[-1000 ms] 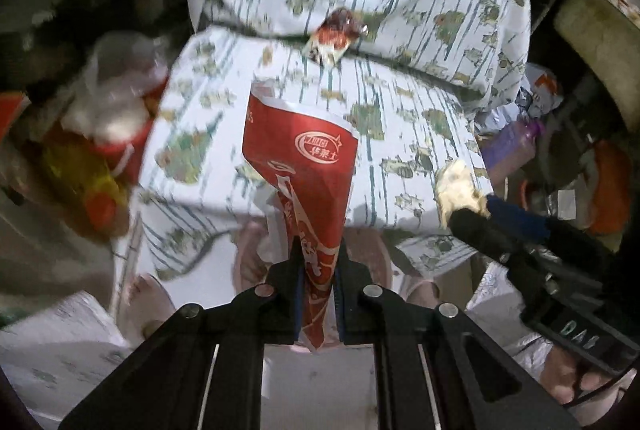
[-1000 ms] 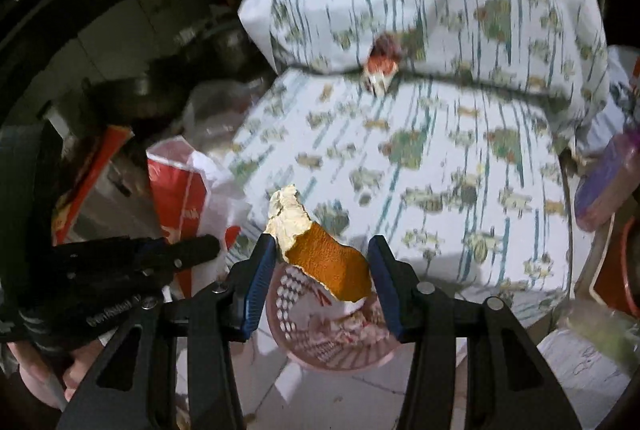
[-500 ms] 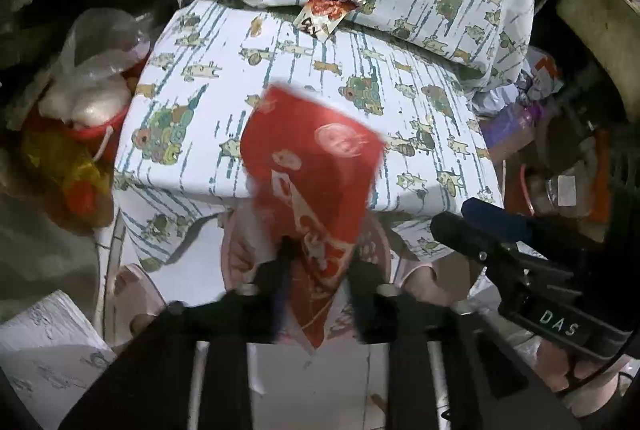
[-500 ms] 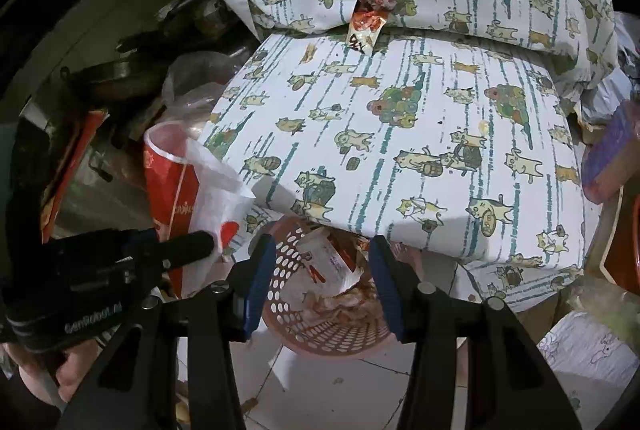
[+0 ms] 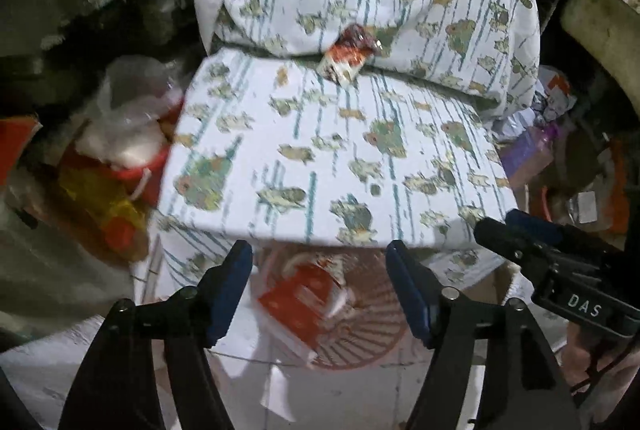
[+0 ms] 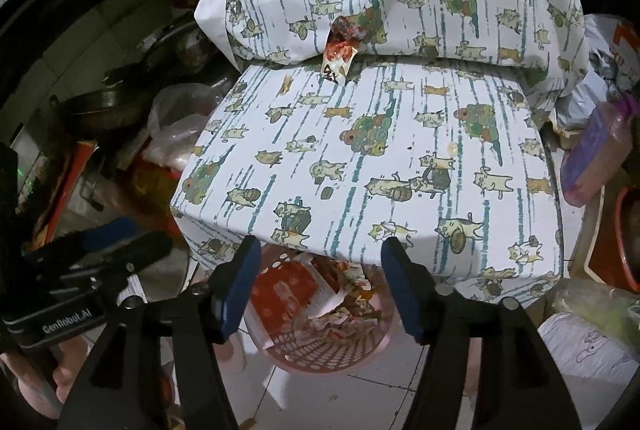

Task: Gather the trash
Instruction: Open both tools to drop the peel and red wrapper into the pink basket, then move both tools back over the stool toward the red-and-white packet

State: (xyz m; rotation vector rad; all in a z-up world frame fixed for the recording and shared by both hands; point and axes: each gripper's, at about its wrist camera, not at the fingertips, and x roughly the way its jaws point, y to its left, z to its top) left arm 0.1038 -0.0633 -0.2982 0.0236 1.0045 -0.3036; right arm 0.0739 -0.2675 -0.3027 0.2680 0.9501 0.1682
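1. My left hand-held gripper (image 5: pixel 319 284) hangs wide and empty above the pink perforated plastic basket (image 5: pixel 372 344) on the tiled floor (image 6: pixel 360 396).
2. My right hand-held gripper (image 6: pixel 316 280) is spread wide too, holding nothing.
3. A red paper carton (image 5: pixel 298 304) lies in the basket among crumpled wrappers.
4. A red-and-white crumpled snack wrapper (image 6: pixel 340 52) rests on the cat-print cloth-covered seat (image 6: pixel 400 150), against its cushion.

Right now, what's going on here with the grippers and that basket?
A person is clearing trash with two handheld grippers. Both the left gripper and right gripper hang open and empty above the pink basket, where the red carton lies. A crumpled wrapper is left on the patterned cushion.
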